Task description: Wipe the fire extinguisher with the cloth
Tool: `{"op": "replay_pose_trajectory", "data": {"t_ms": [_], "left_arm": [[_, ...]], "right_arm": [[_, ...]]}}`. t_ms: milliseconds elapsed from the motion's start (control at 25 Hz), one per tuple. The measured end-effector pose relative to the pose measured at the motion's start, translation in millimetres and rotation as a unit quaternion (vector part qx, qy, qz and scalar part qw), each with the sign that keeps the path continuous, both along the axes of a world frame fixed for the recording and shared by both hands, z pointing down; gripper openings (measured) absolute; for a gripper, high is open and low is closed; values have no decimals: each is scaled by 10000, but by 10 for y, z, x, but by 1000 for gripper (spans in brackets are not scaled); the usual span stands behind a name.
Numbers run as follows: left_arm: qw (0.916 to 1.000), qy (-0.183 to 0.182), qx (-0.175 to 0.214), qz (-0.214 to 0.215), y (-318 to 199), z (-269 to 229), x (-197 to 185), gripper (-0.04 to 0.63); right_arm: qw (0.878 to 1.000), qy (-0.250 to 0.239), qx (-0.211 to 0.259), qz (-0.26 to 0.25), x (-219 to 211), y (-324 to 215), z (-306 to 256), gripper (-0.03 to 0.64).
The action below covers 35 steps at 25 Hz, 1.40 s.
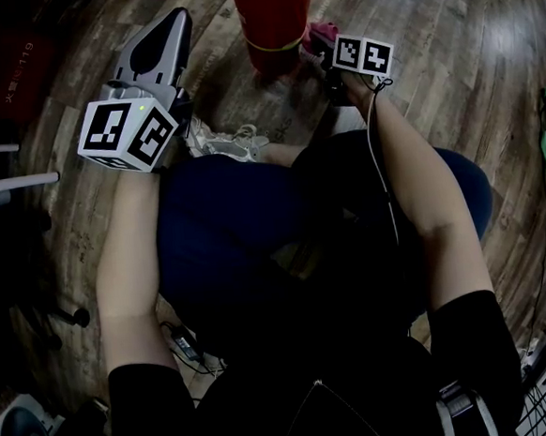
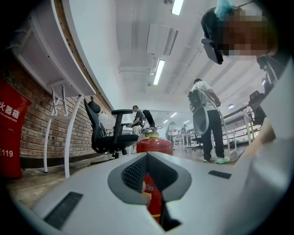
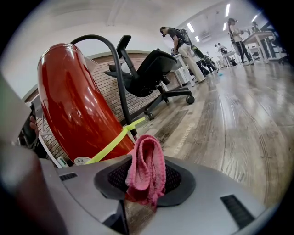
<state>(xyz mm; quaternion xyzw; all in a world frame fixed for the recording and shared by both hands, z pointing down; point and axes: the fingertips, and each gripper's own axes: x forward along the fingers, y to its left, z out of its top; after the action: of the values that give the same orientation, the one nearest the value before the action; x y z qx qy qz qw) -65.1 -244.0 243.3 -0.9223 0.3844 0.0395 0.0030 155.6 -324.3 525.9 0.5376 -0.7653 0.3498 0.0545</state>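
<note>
The red fire extinguisher (image 1: 274,19) stands on the wooden floor at the top of the head view. My right gripper (image 1: 318,41) is at its lower right side, shut on a pink cloth (image 1: 321,33). In the right gripper view the folded cloth (image 3: 146,166) sticks up between the jaws, a short way from the red cylinder (image 3: 76,110) with its black hose (image 3: 117,69) and yellow strap (image 3: 112,142). My left gripper (image 1: 167,37) hangs left of the extinguisher, shut on nothing. Its view shows the extinguisher (image 2: 154,144) straight ahead past the jaws.
A black office chair (image 2: 110,133) stands by the brick wall, behind the extinguisher. A red cabinet (image 2: 9,133) is at the left. People (image 2: 209,119) stand among desks farther back. The holder's knees and a white shoe (image 1: 229,142) are just below the grippers.
</note>
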Motion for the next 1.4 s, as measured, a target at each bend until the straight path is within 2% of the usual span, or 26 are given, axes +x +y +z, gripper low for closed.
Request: {"op": "replay_pose_trajectory", "data": {"t_ms": [640, 960, 1400], "left_arm": [[9996, 204, -136, 108, -26, -22, 30, 14], [9994, 267, -192, 135, -46, -20, 40, 14], [9993, 280, -218, 65, -65, -4, 7, 14]], "right_arm": [[9973, 436, -512, -294, -28, -22, 418, 138], [9919, 828, -806, -526, -54, -23, 661, 138], [9808, 1544, -895, -789, -107, 22, 769, 138]]}}
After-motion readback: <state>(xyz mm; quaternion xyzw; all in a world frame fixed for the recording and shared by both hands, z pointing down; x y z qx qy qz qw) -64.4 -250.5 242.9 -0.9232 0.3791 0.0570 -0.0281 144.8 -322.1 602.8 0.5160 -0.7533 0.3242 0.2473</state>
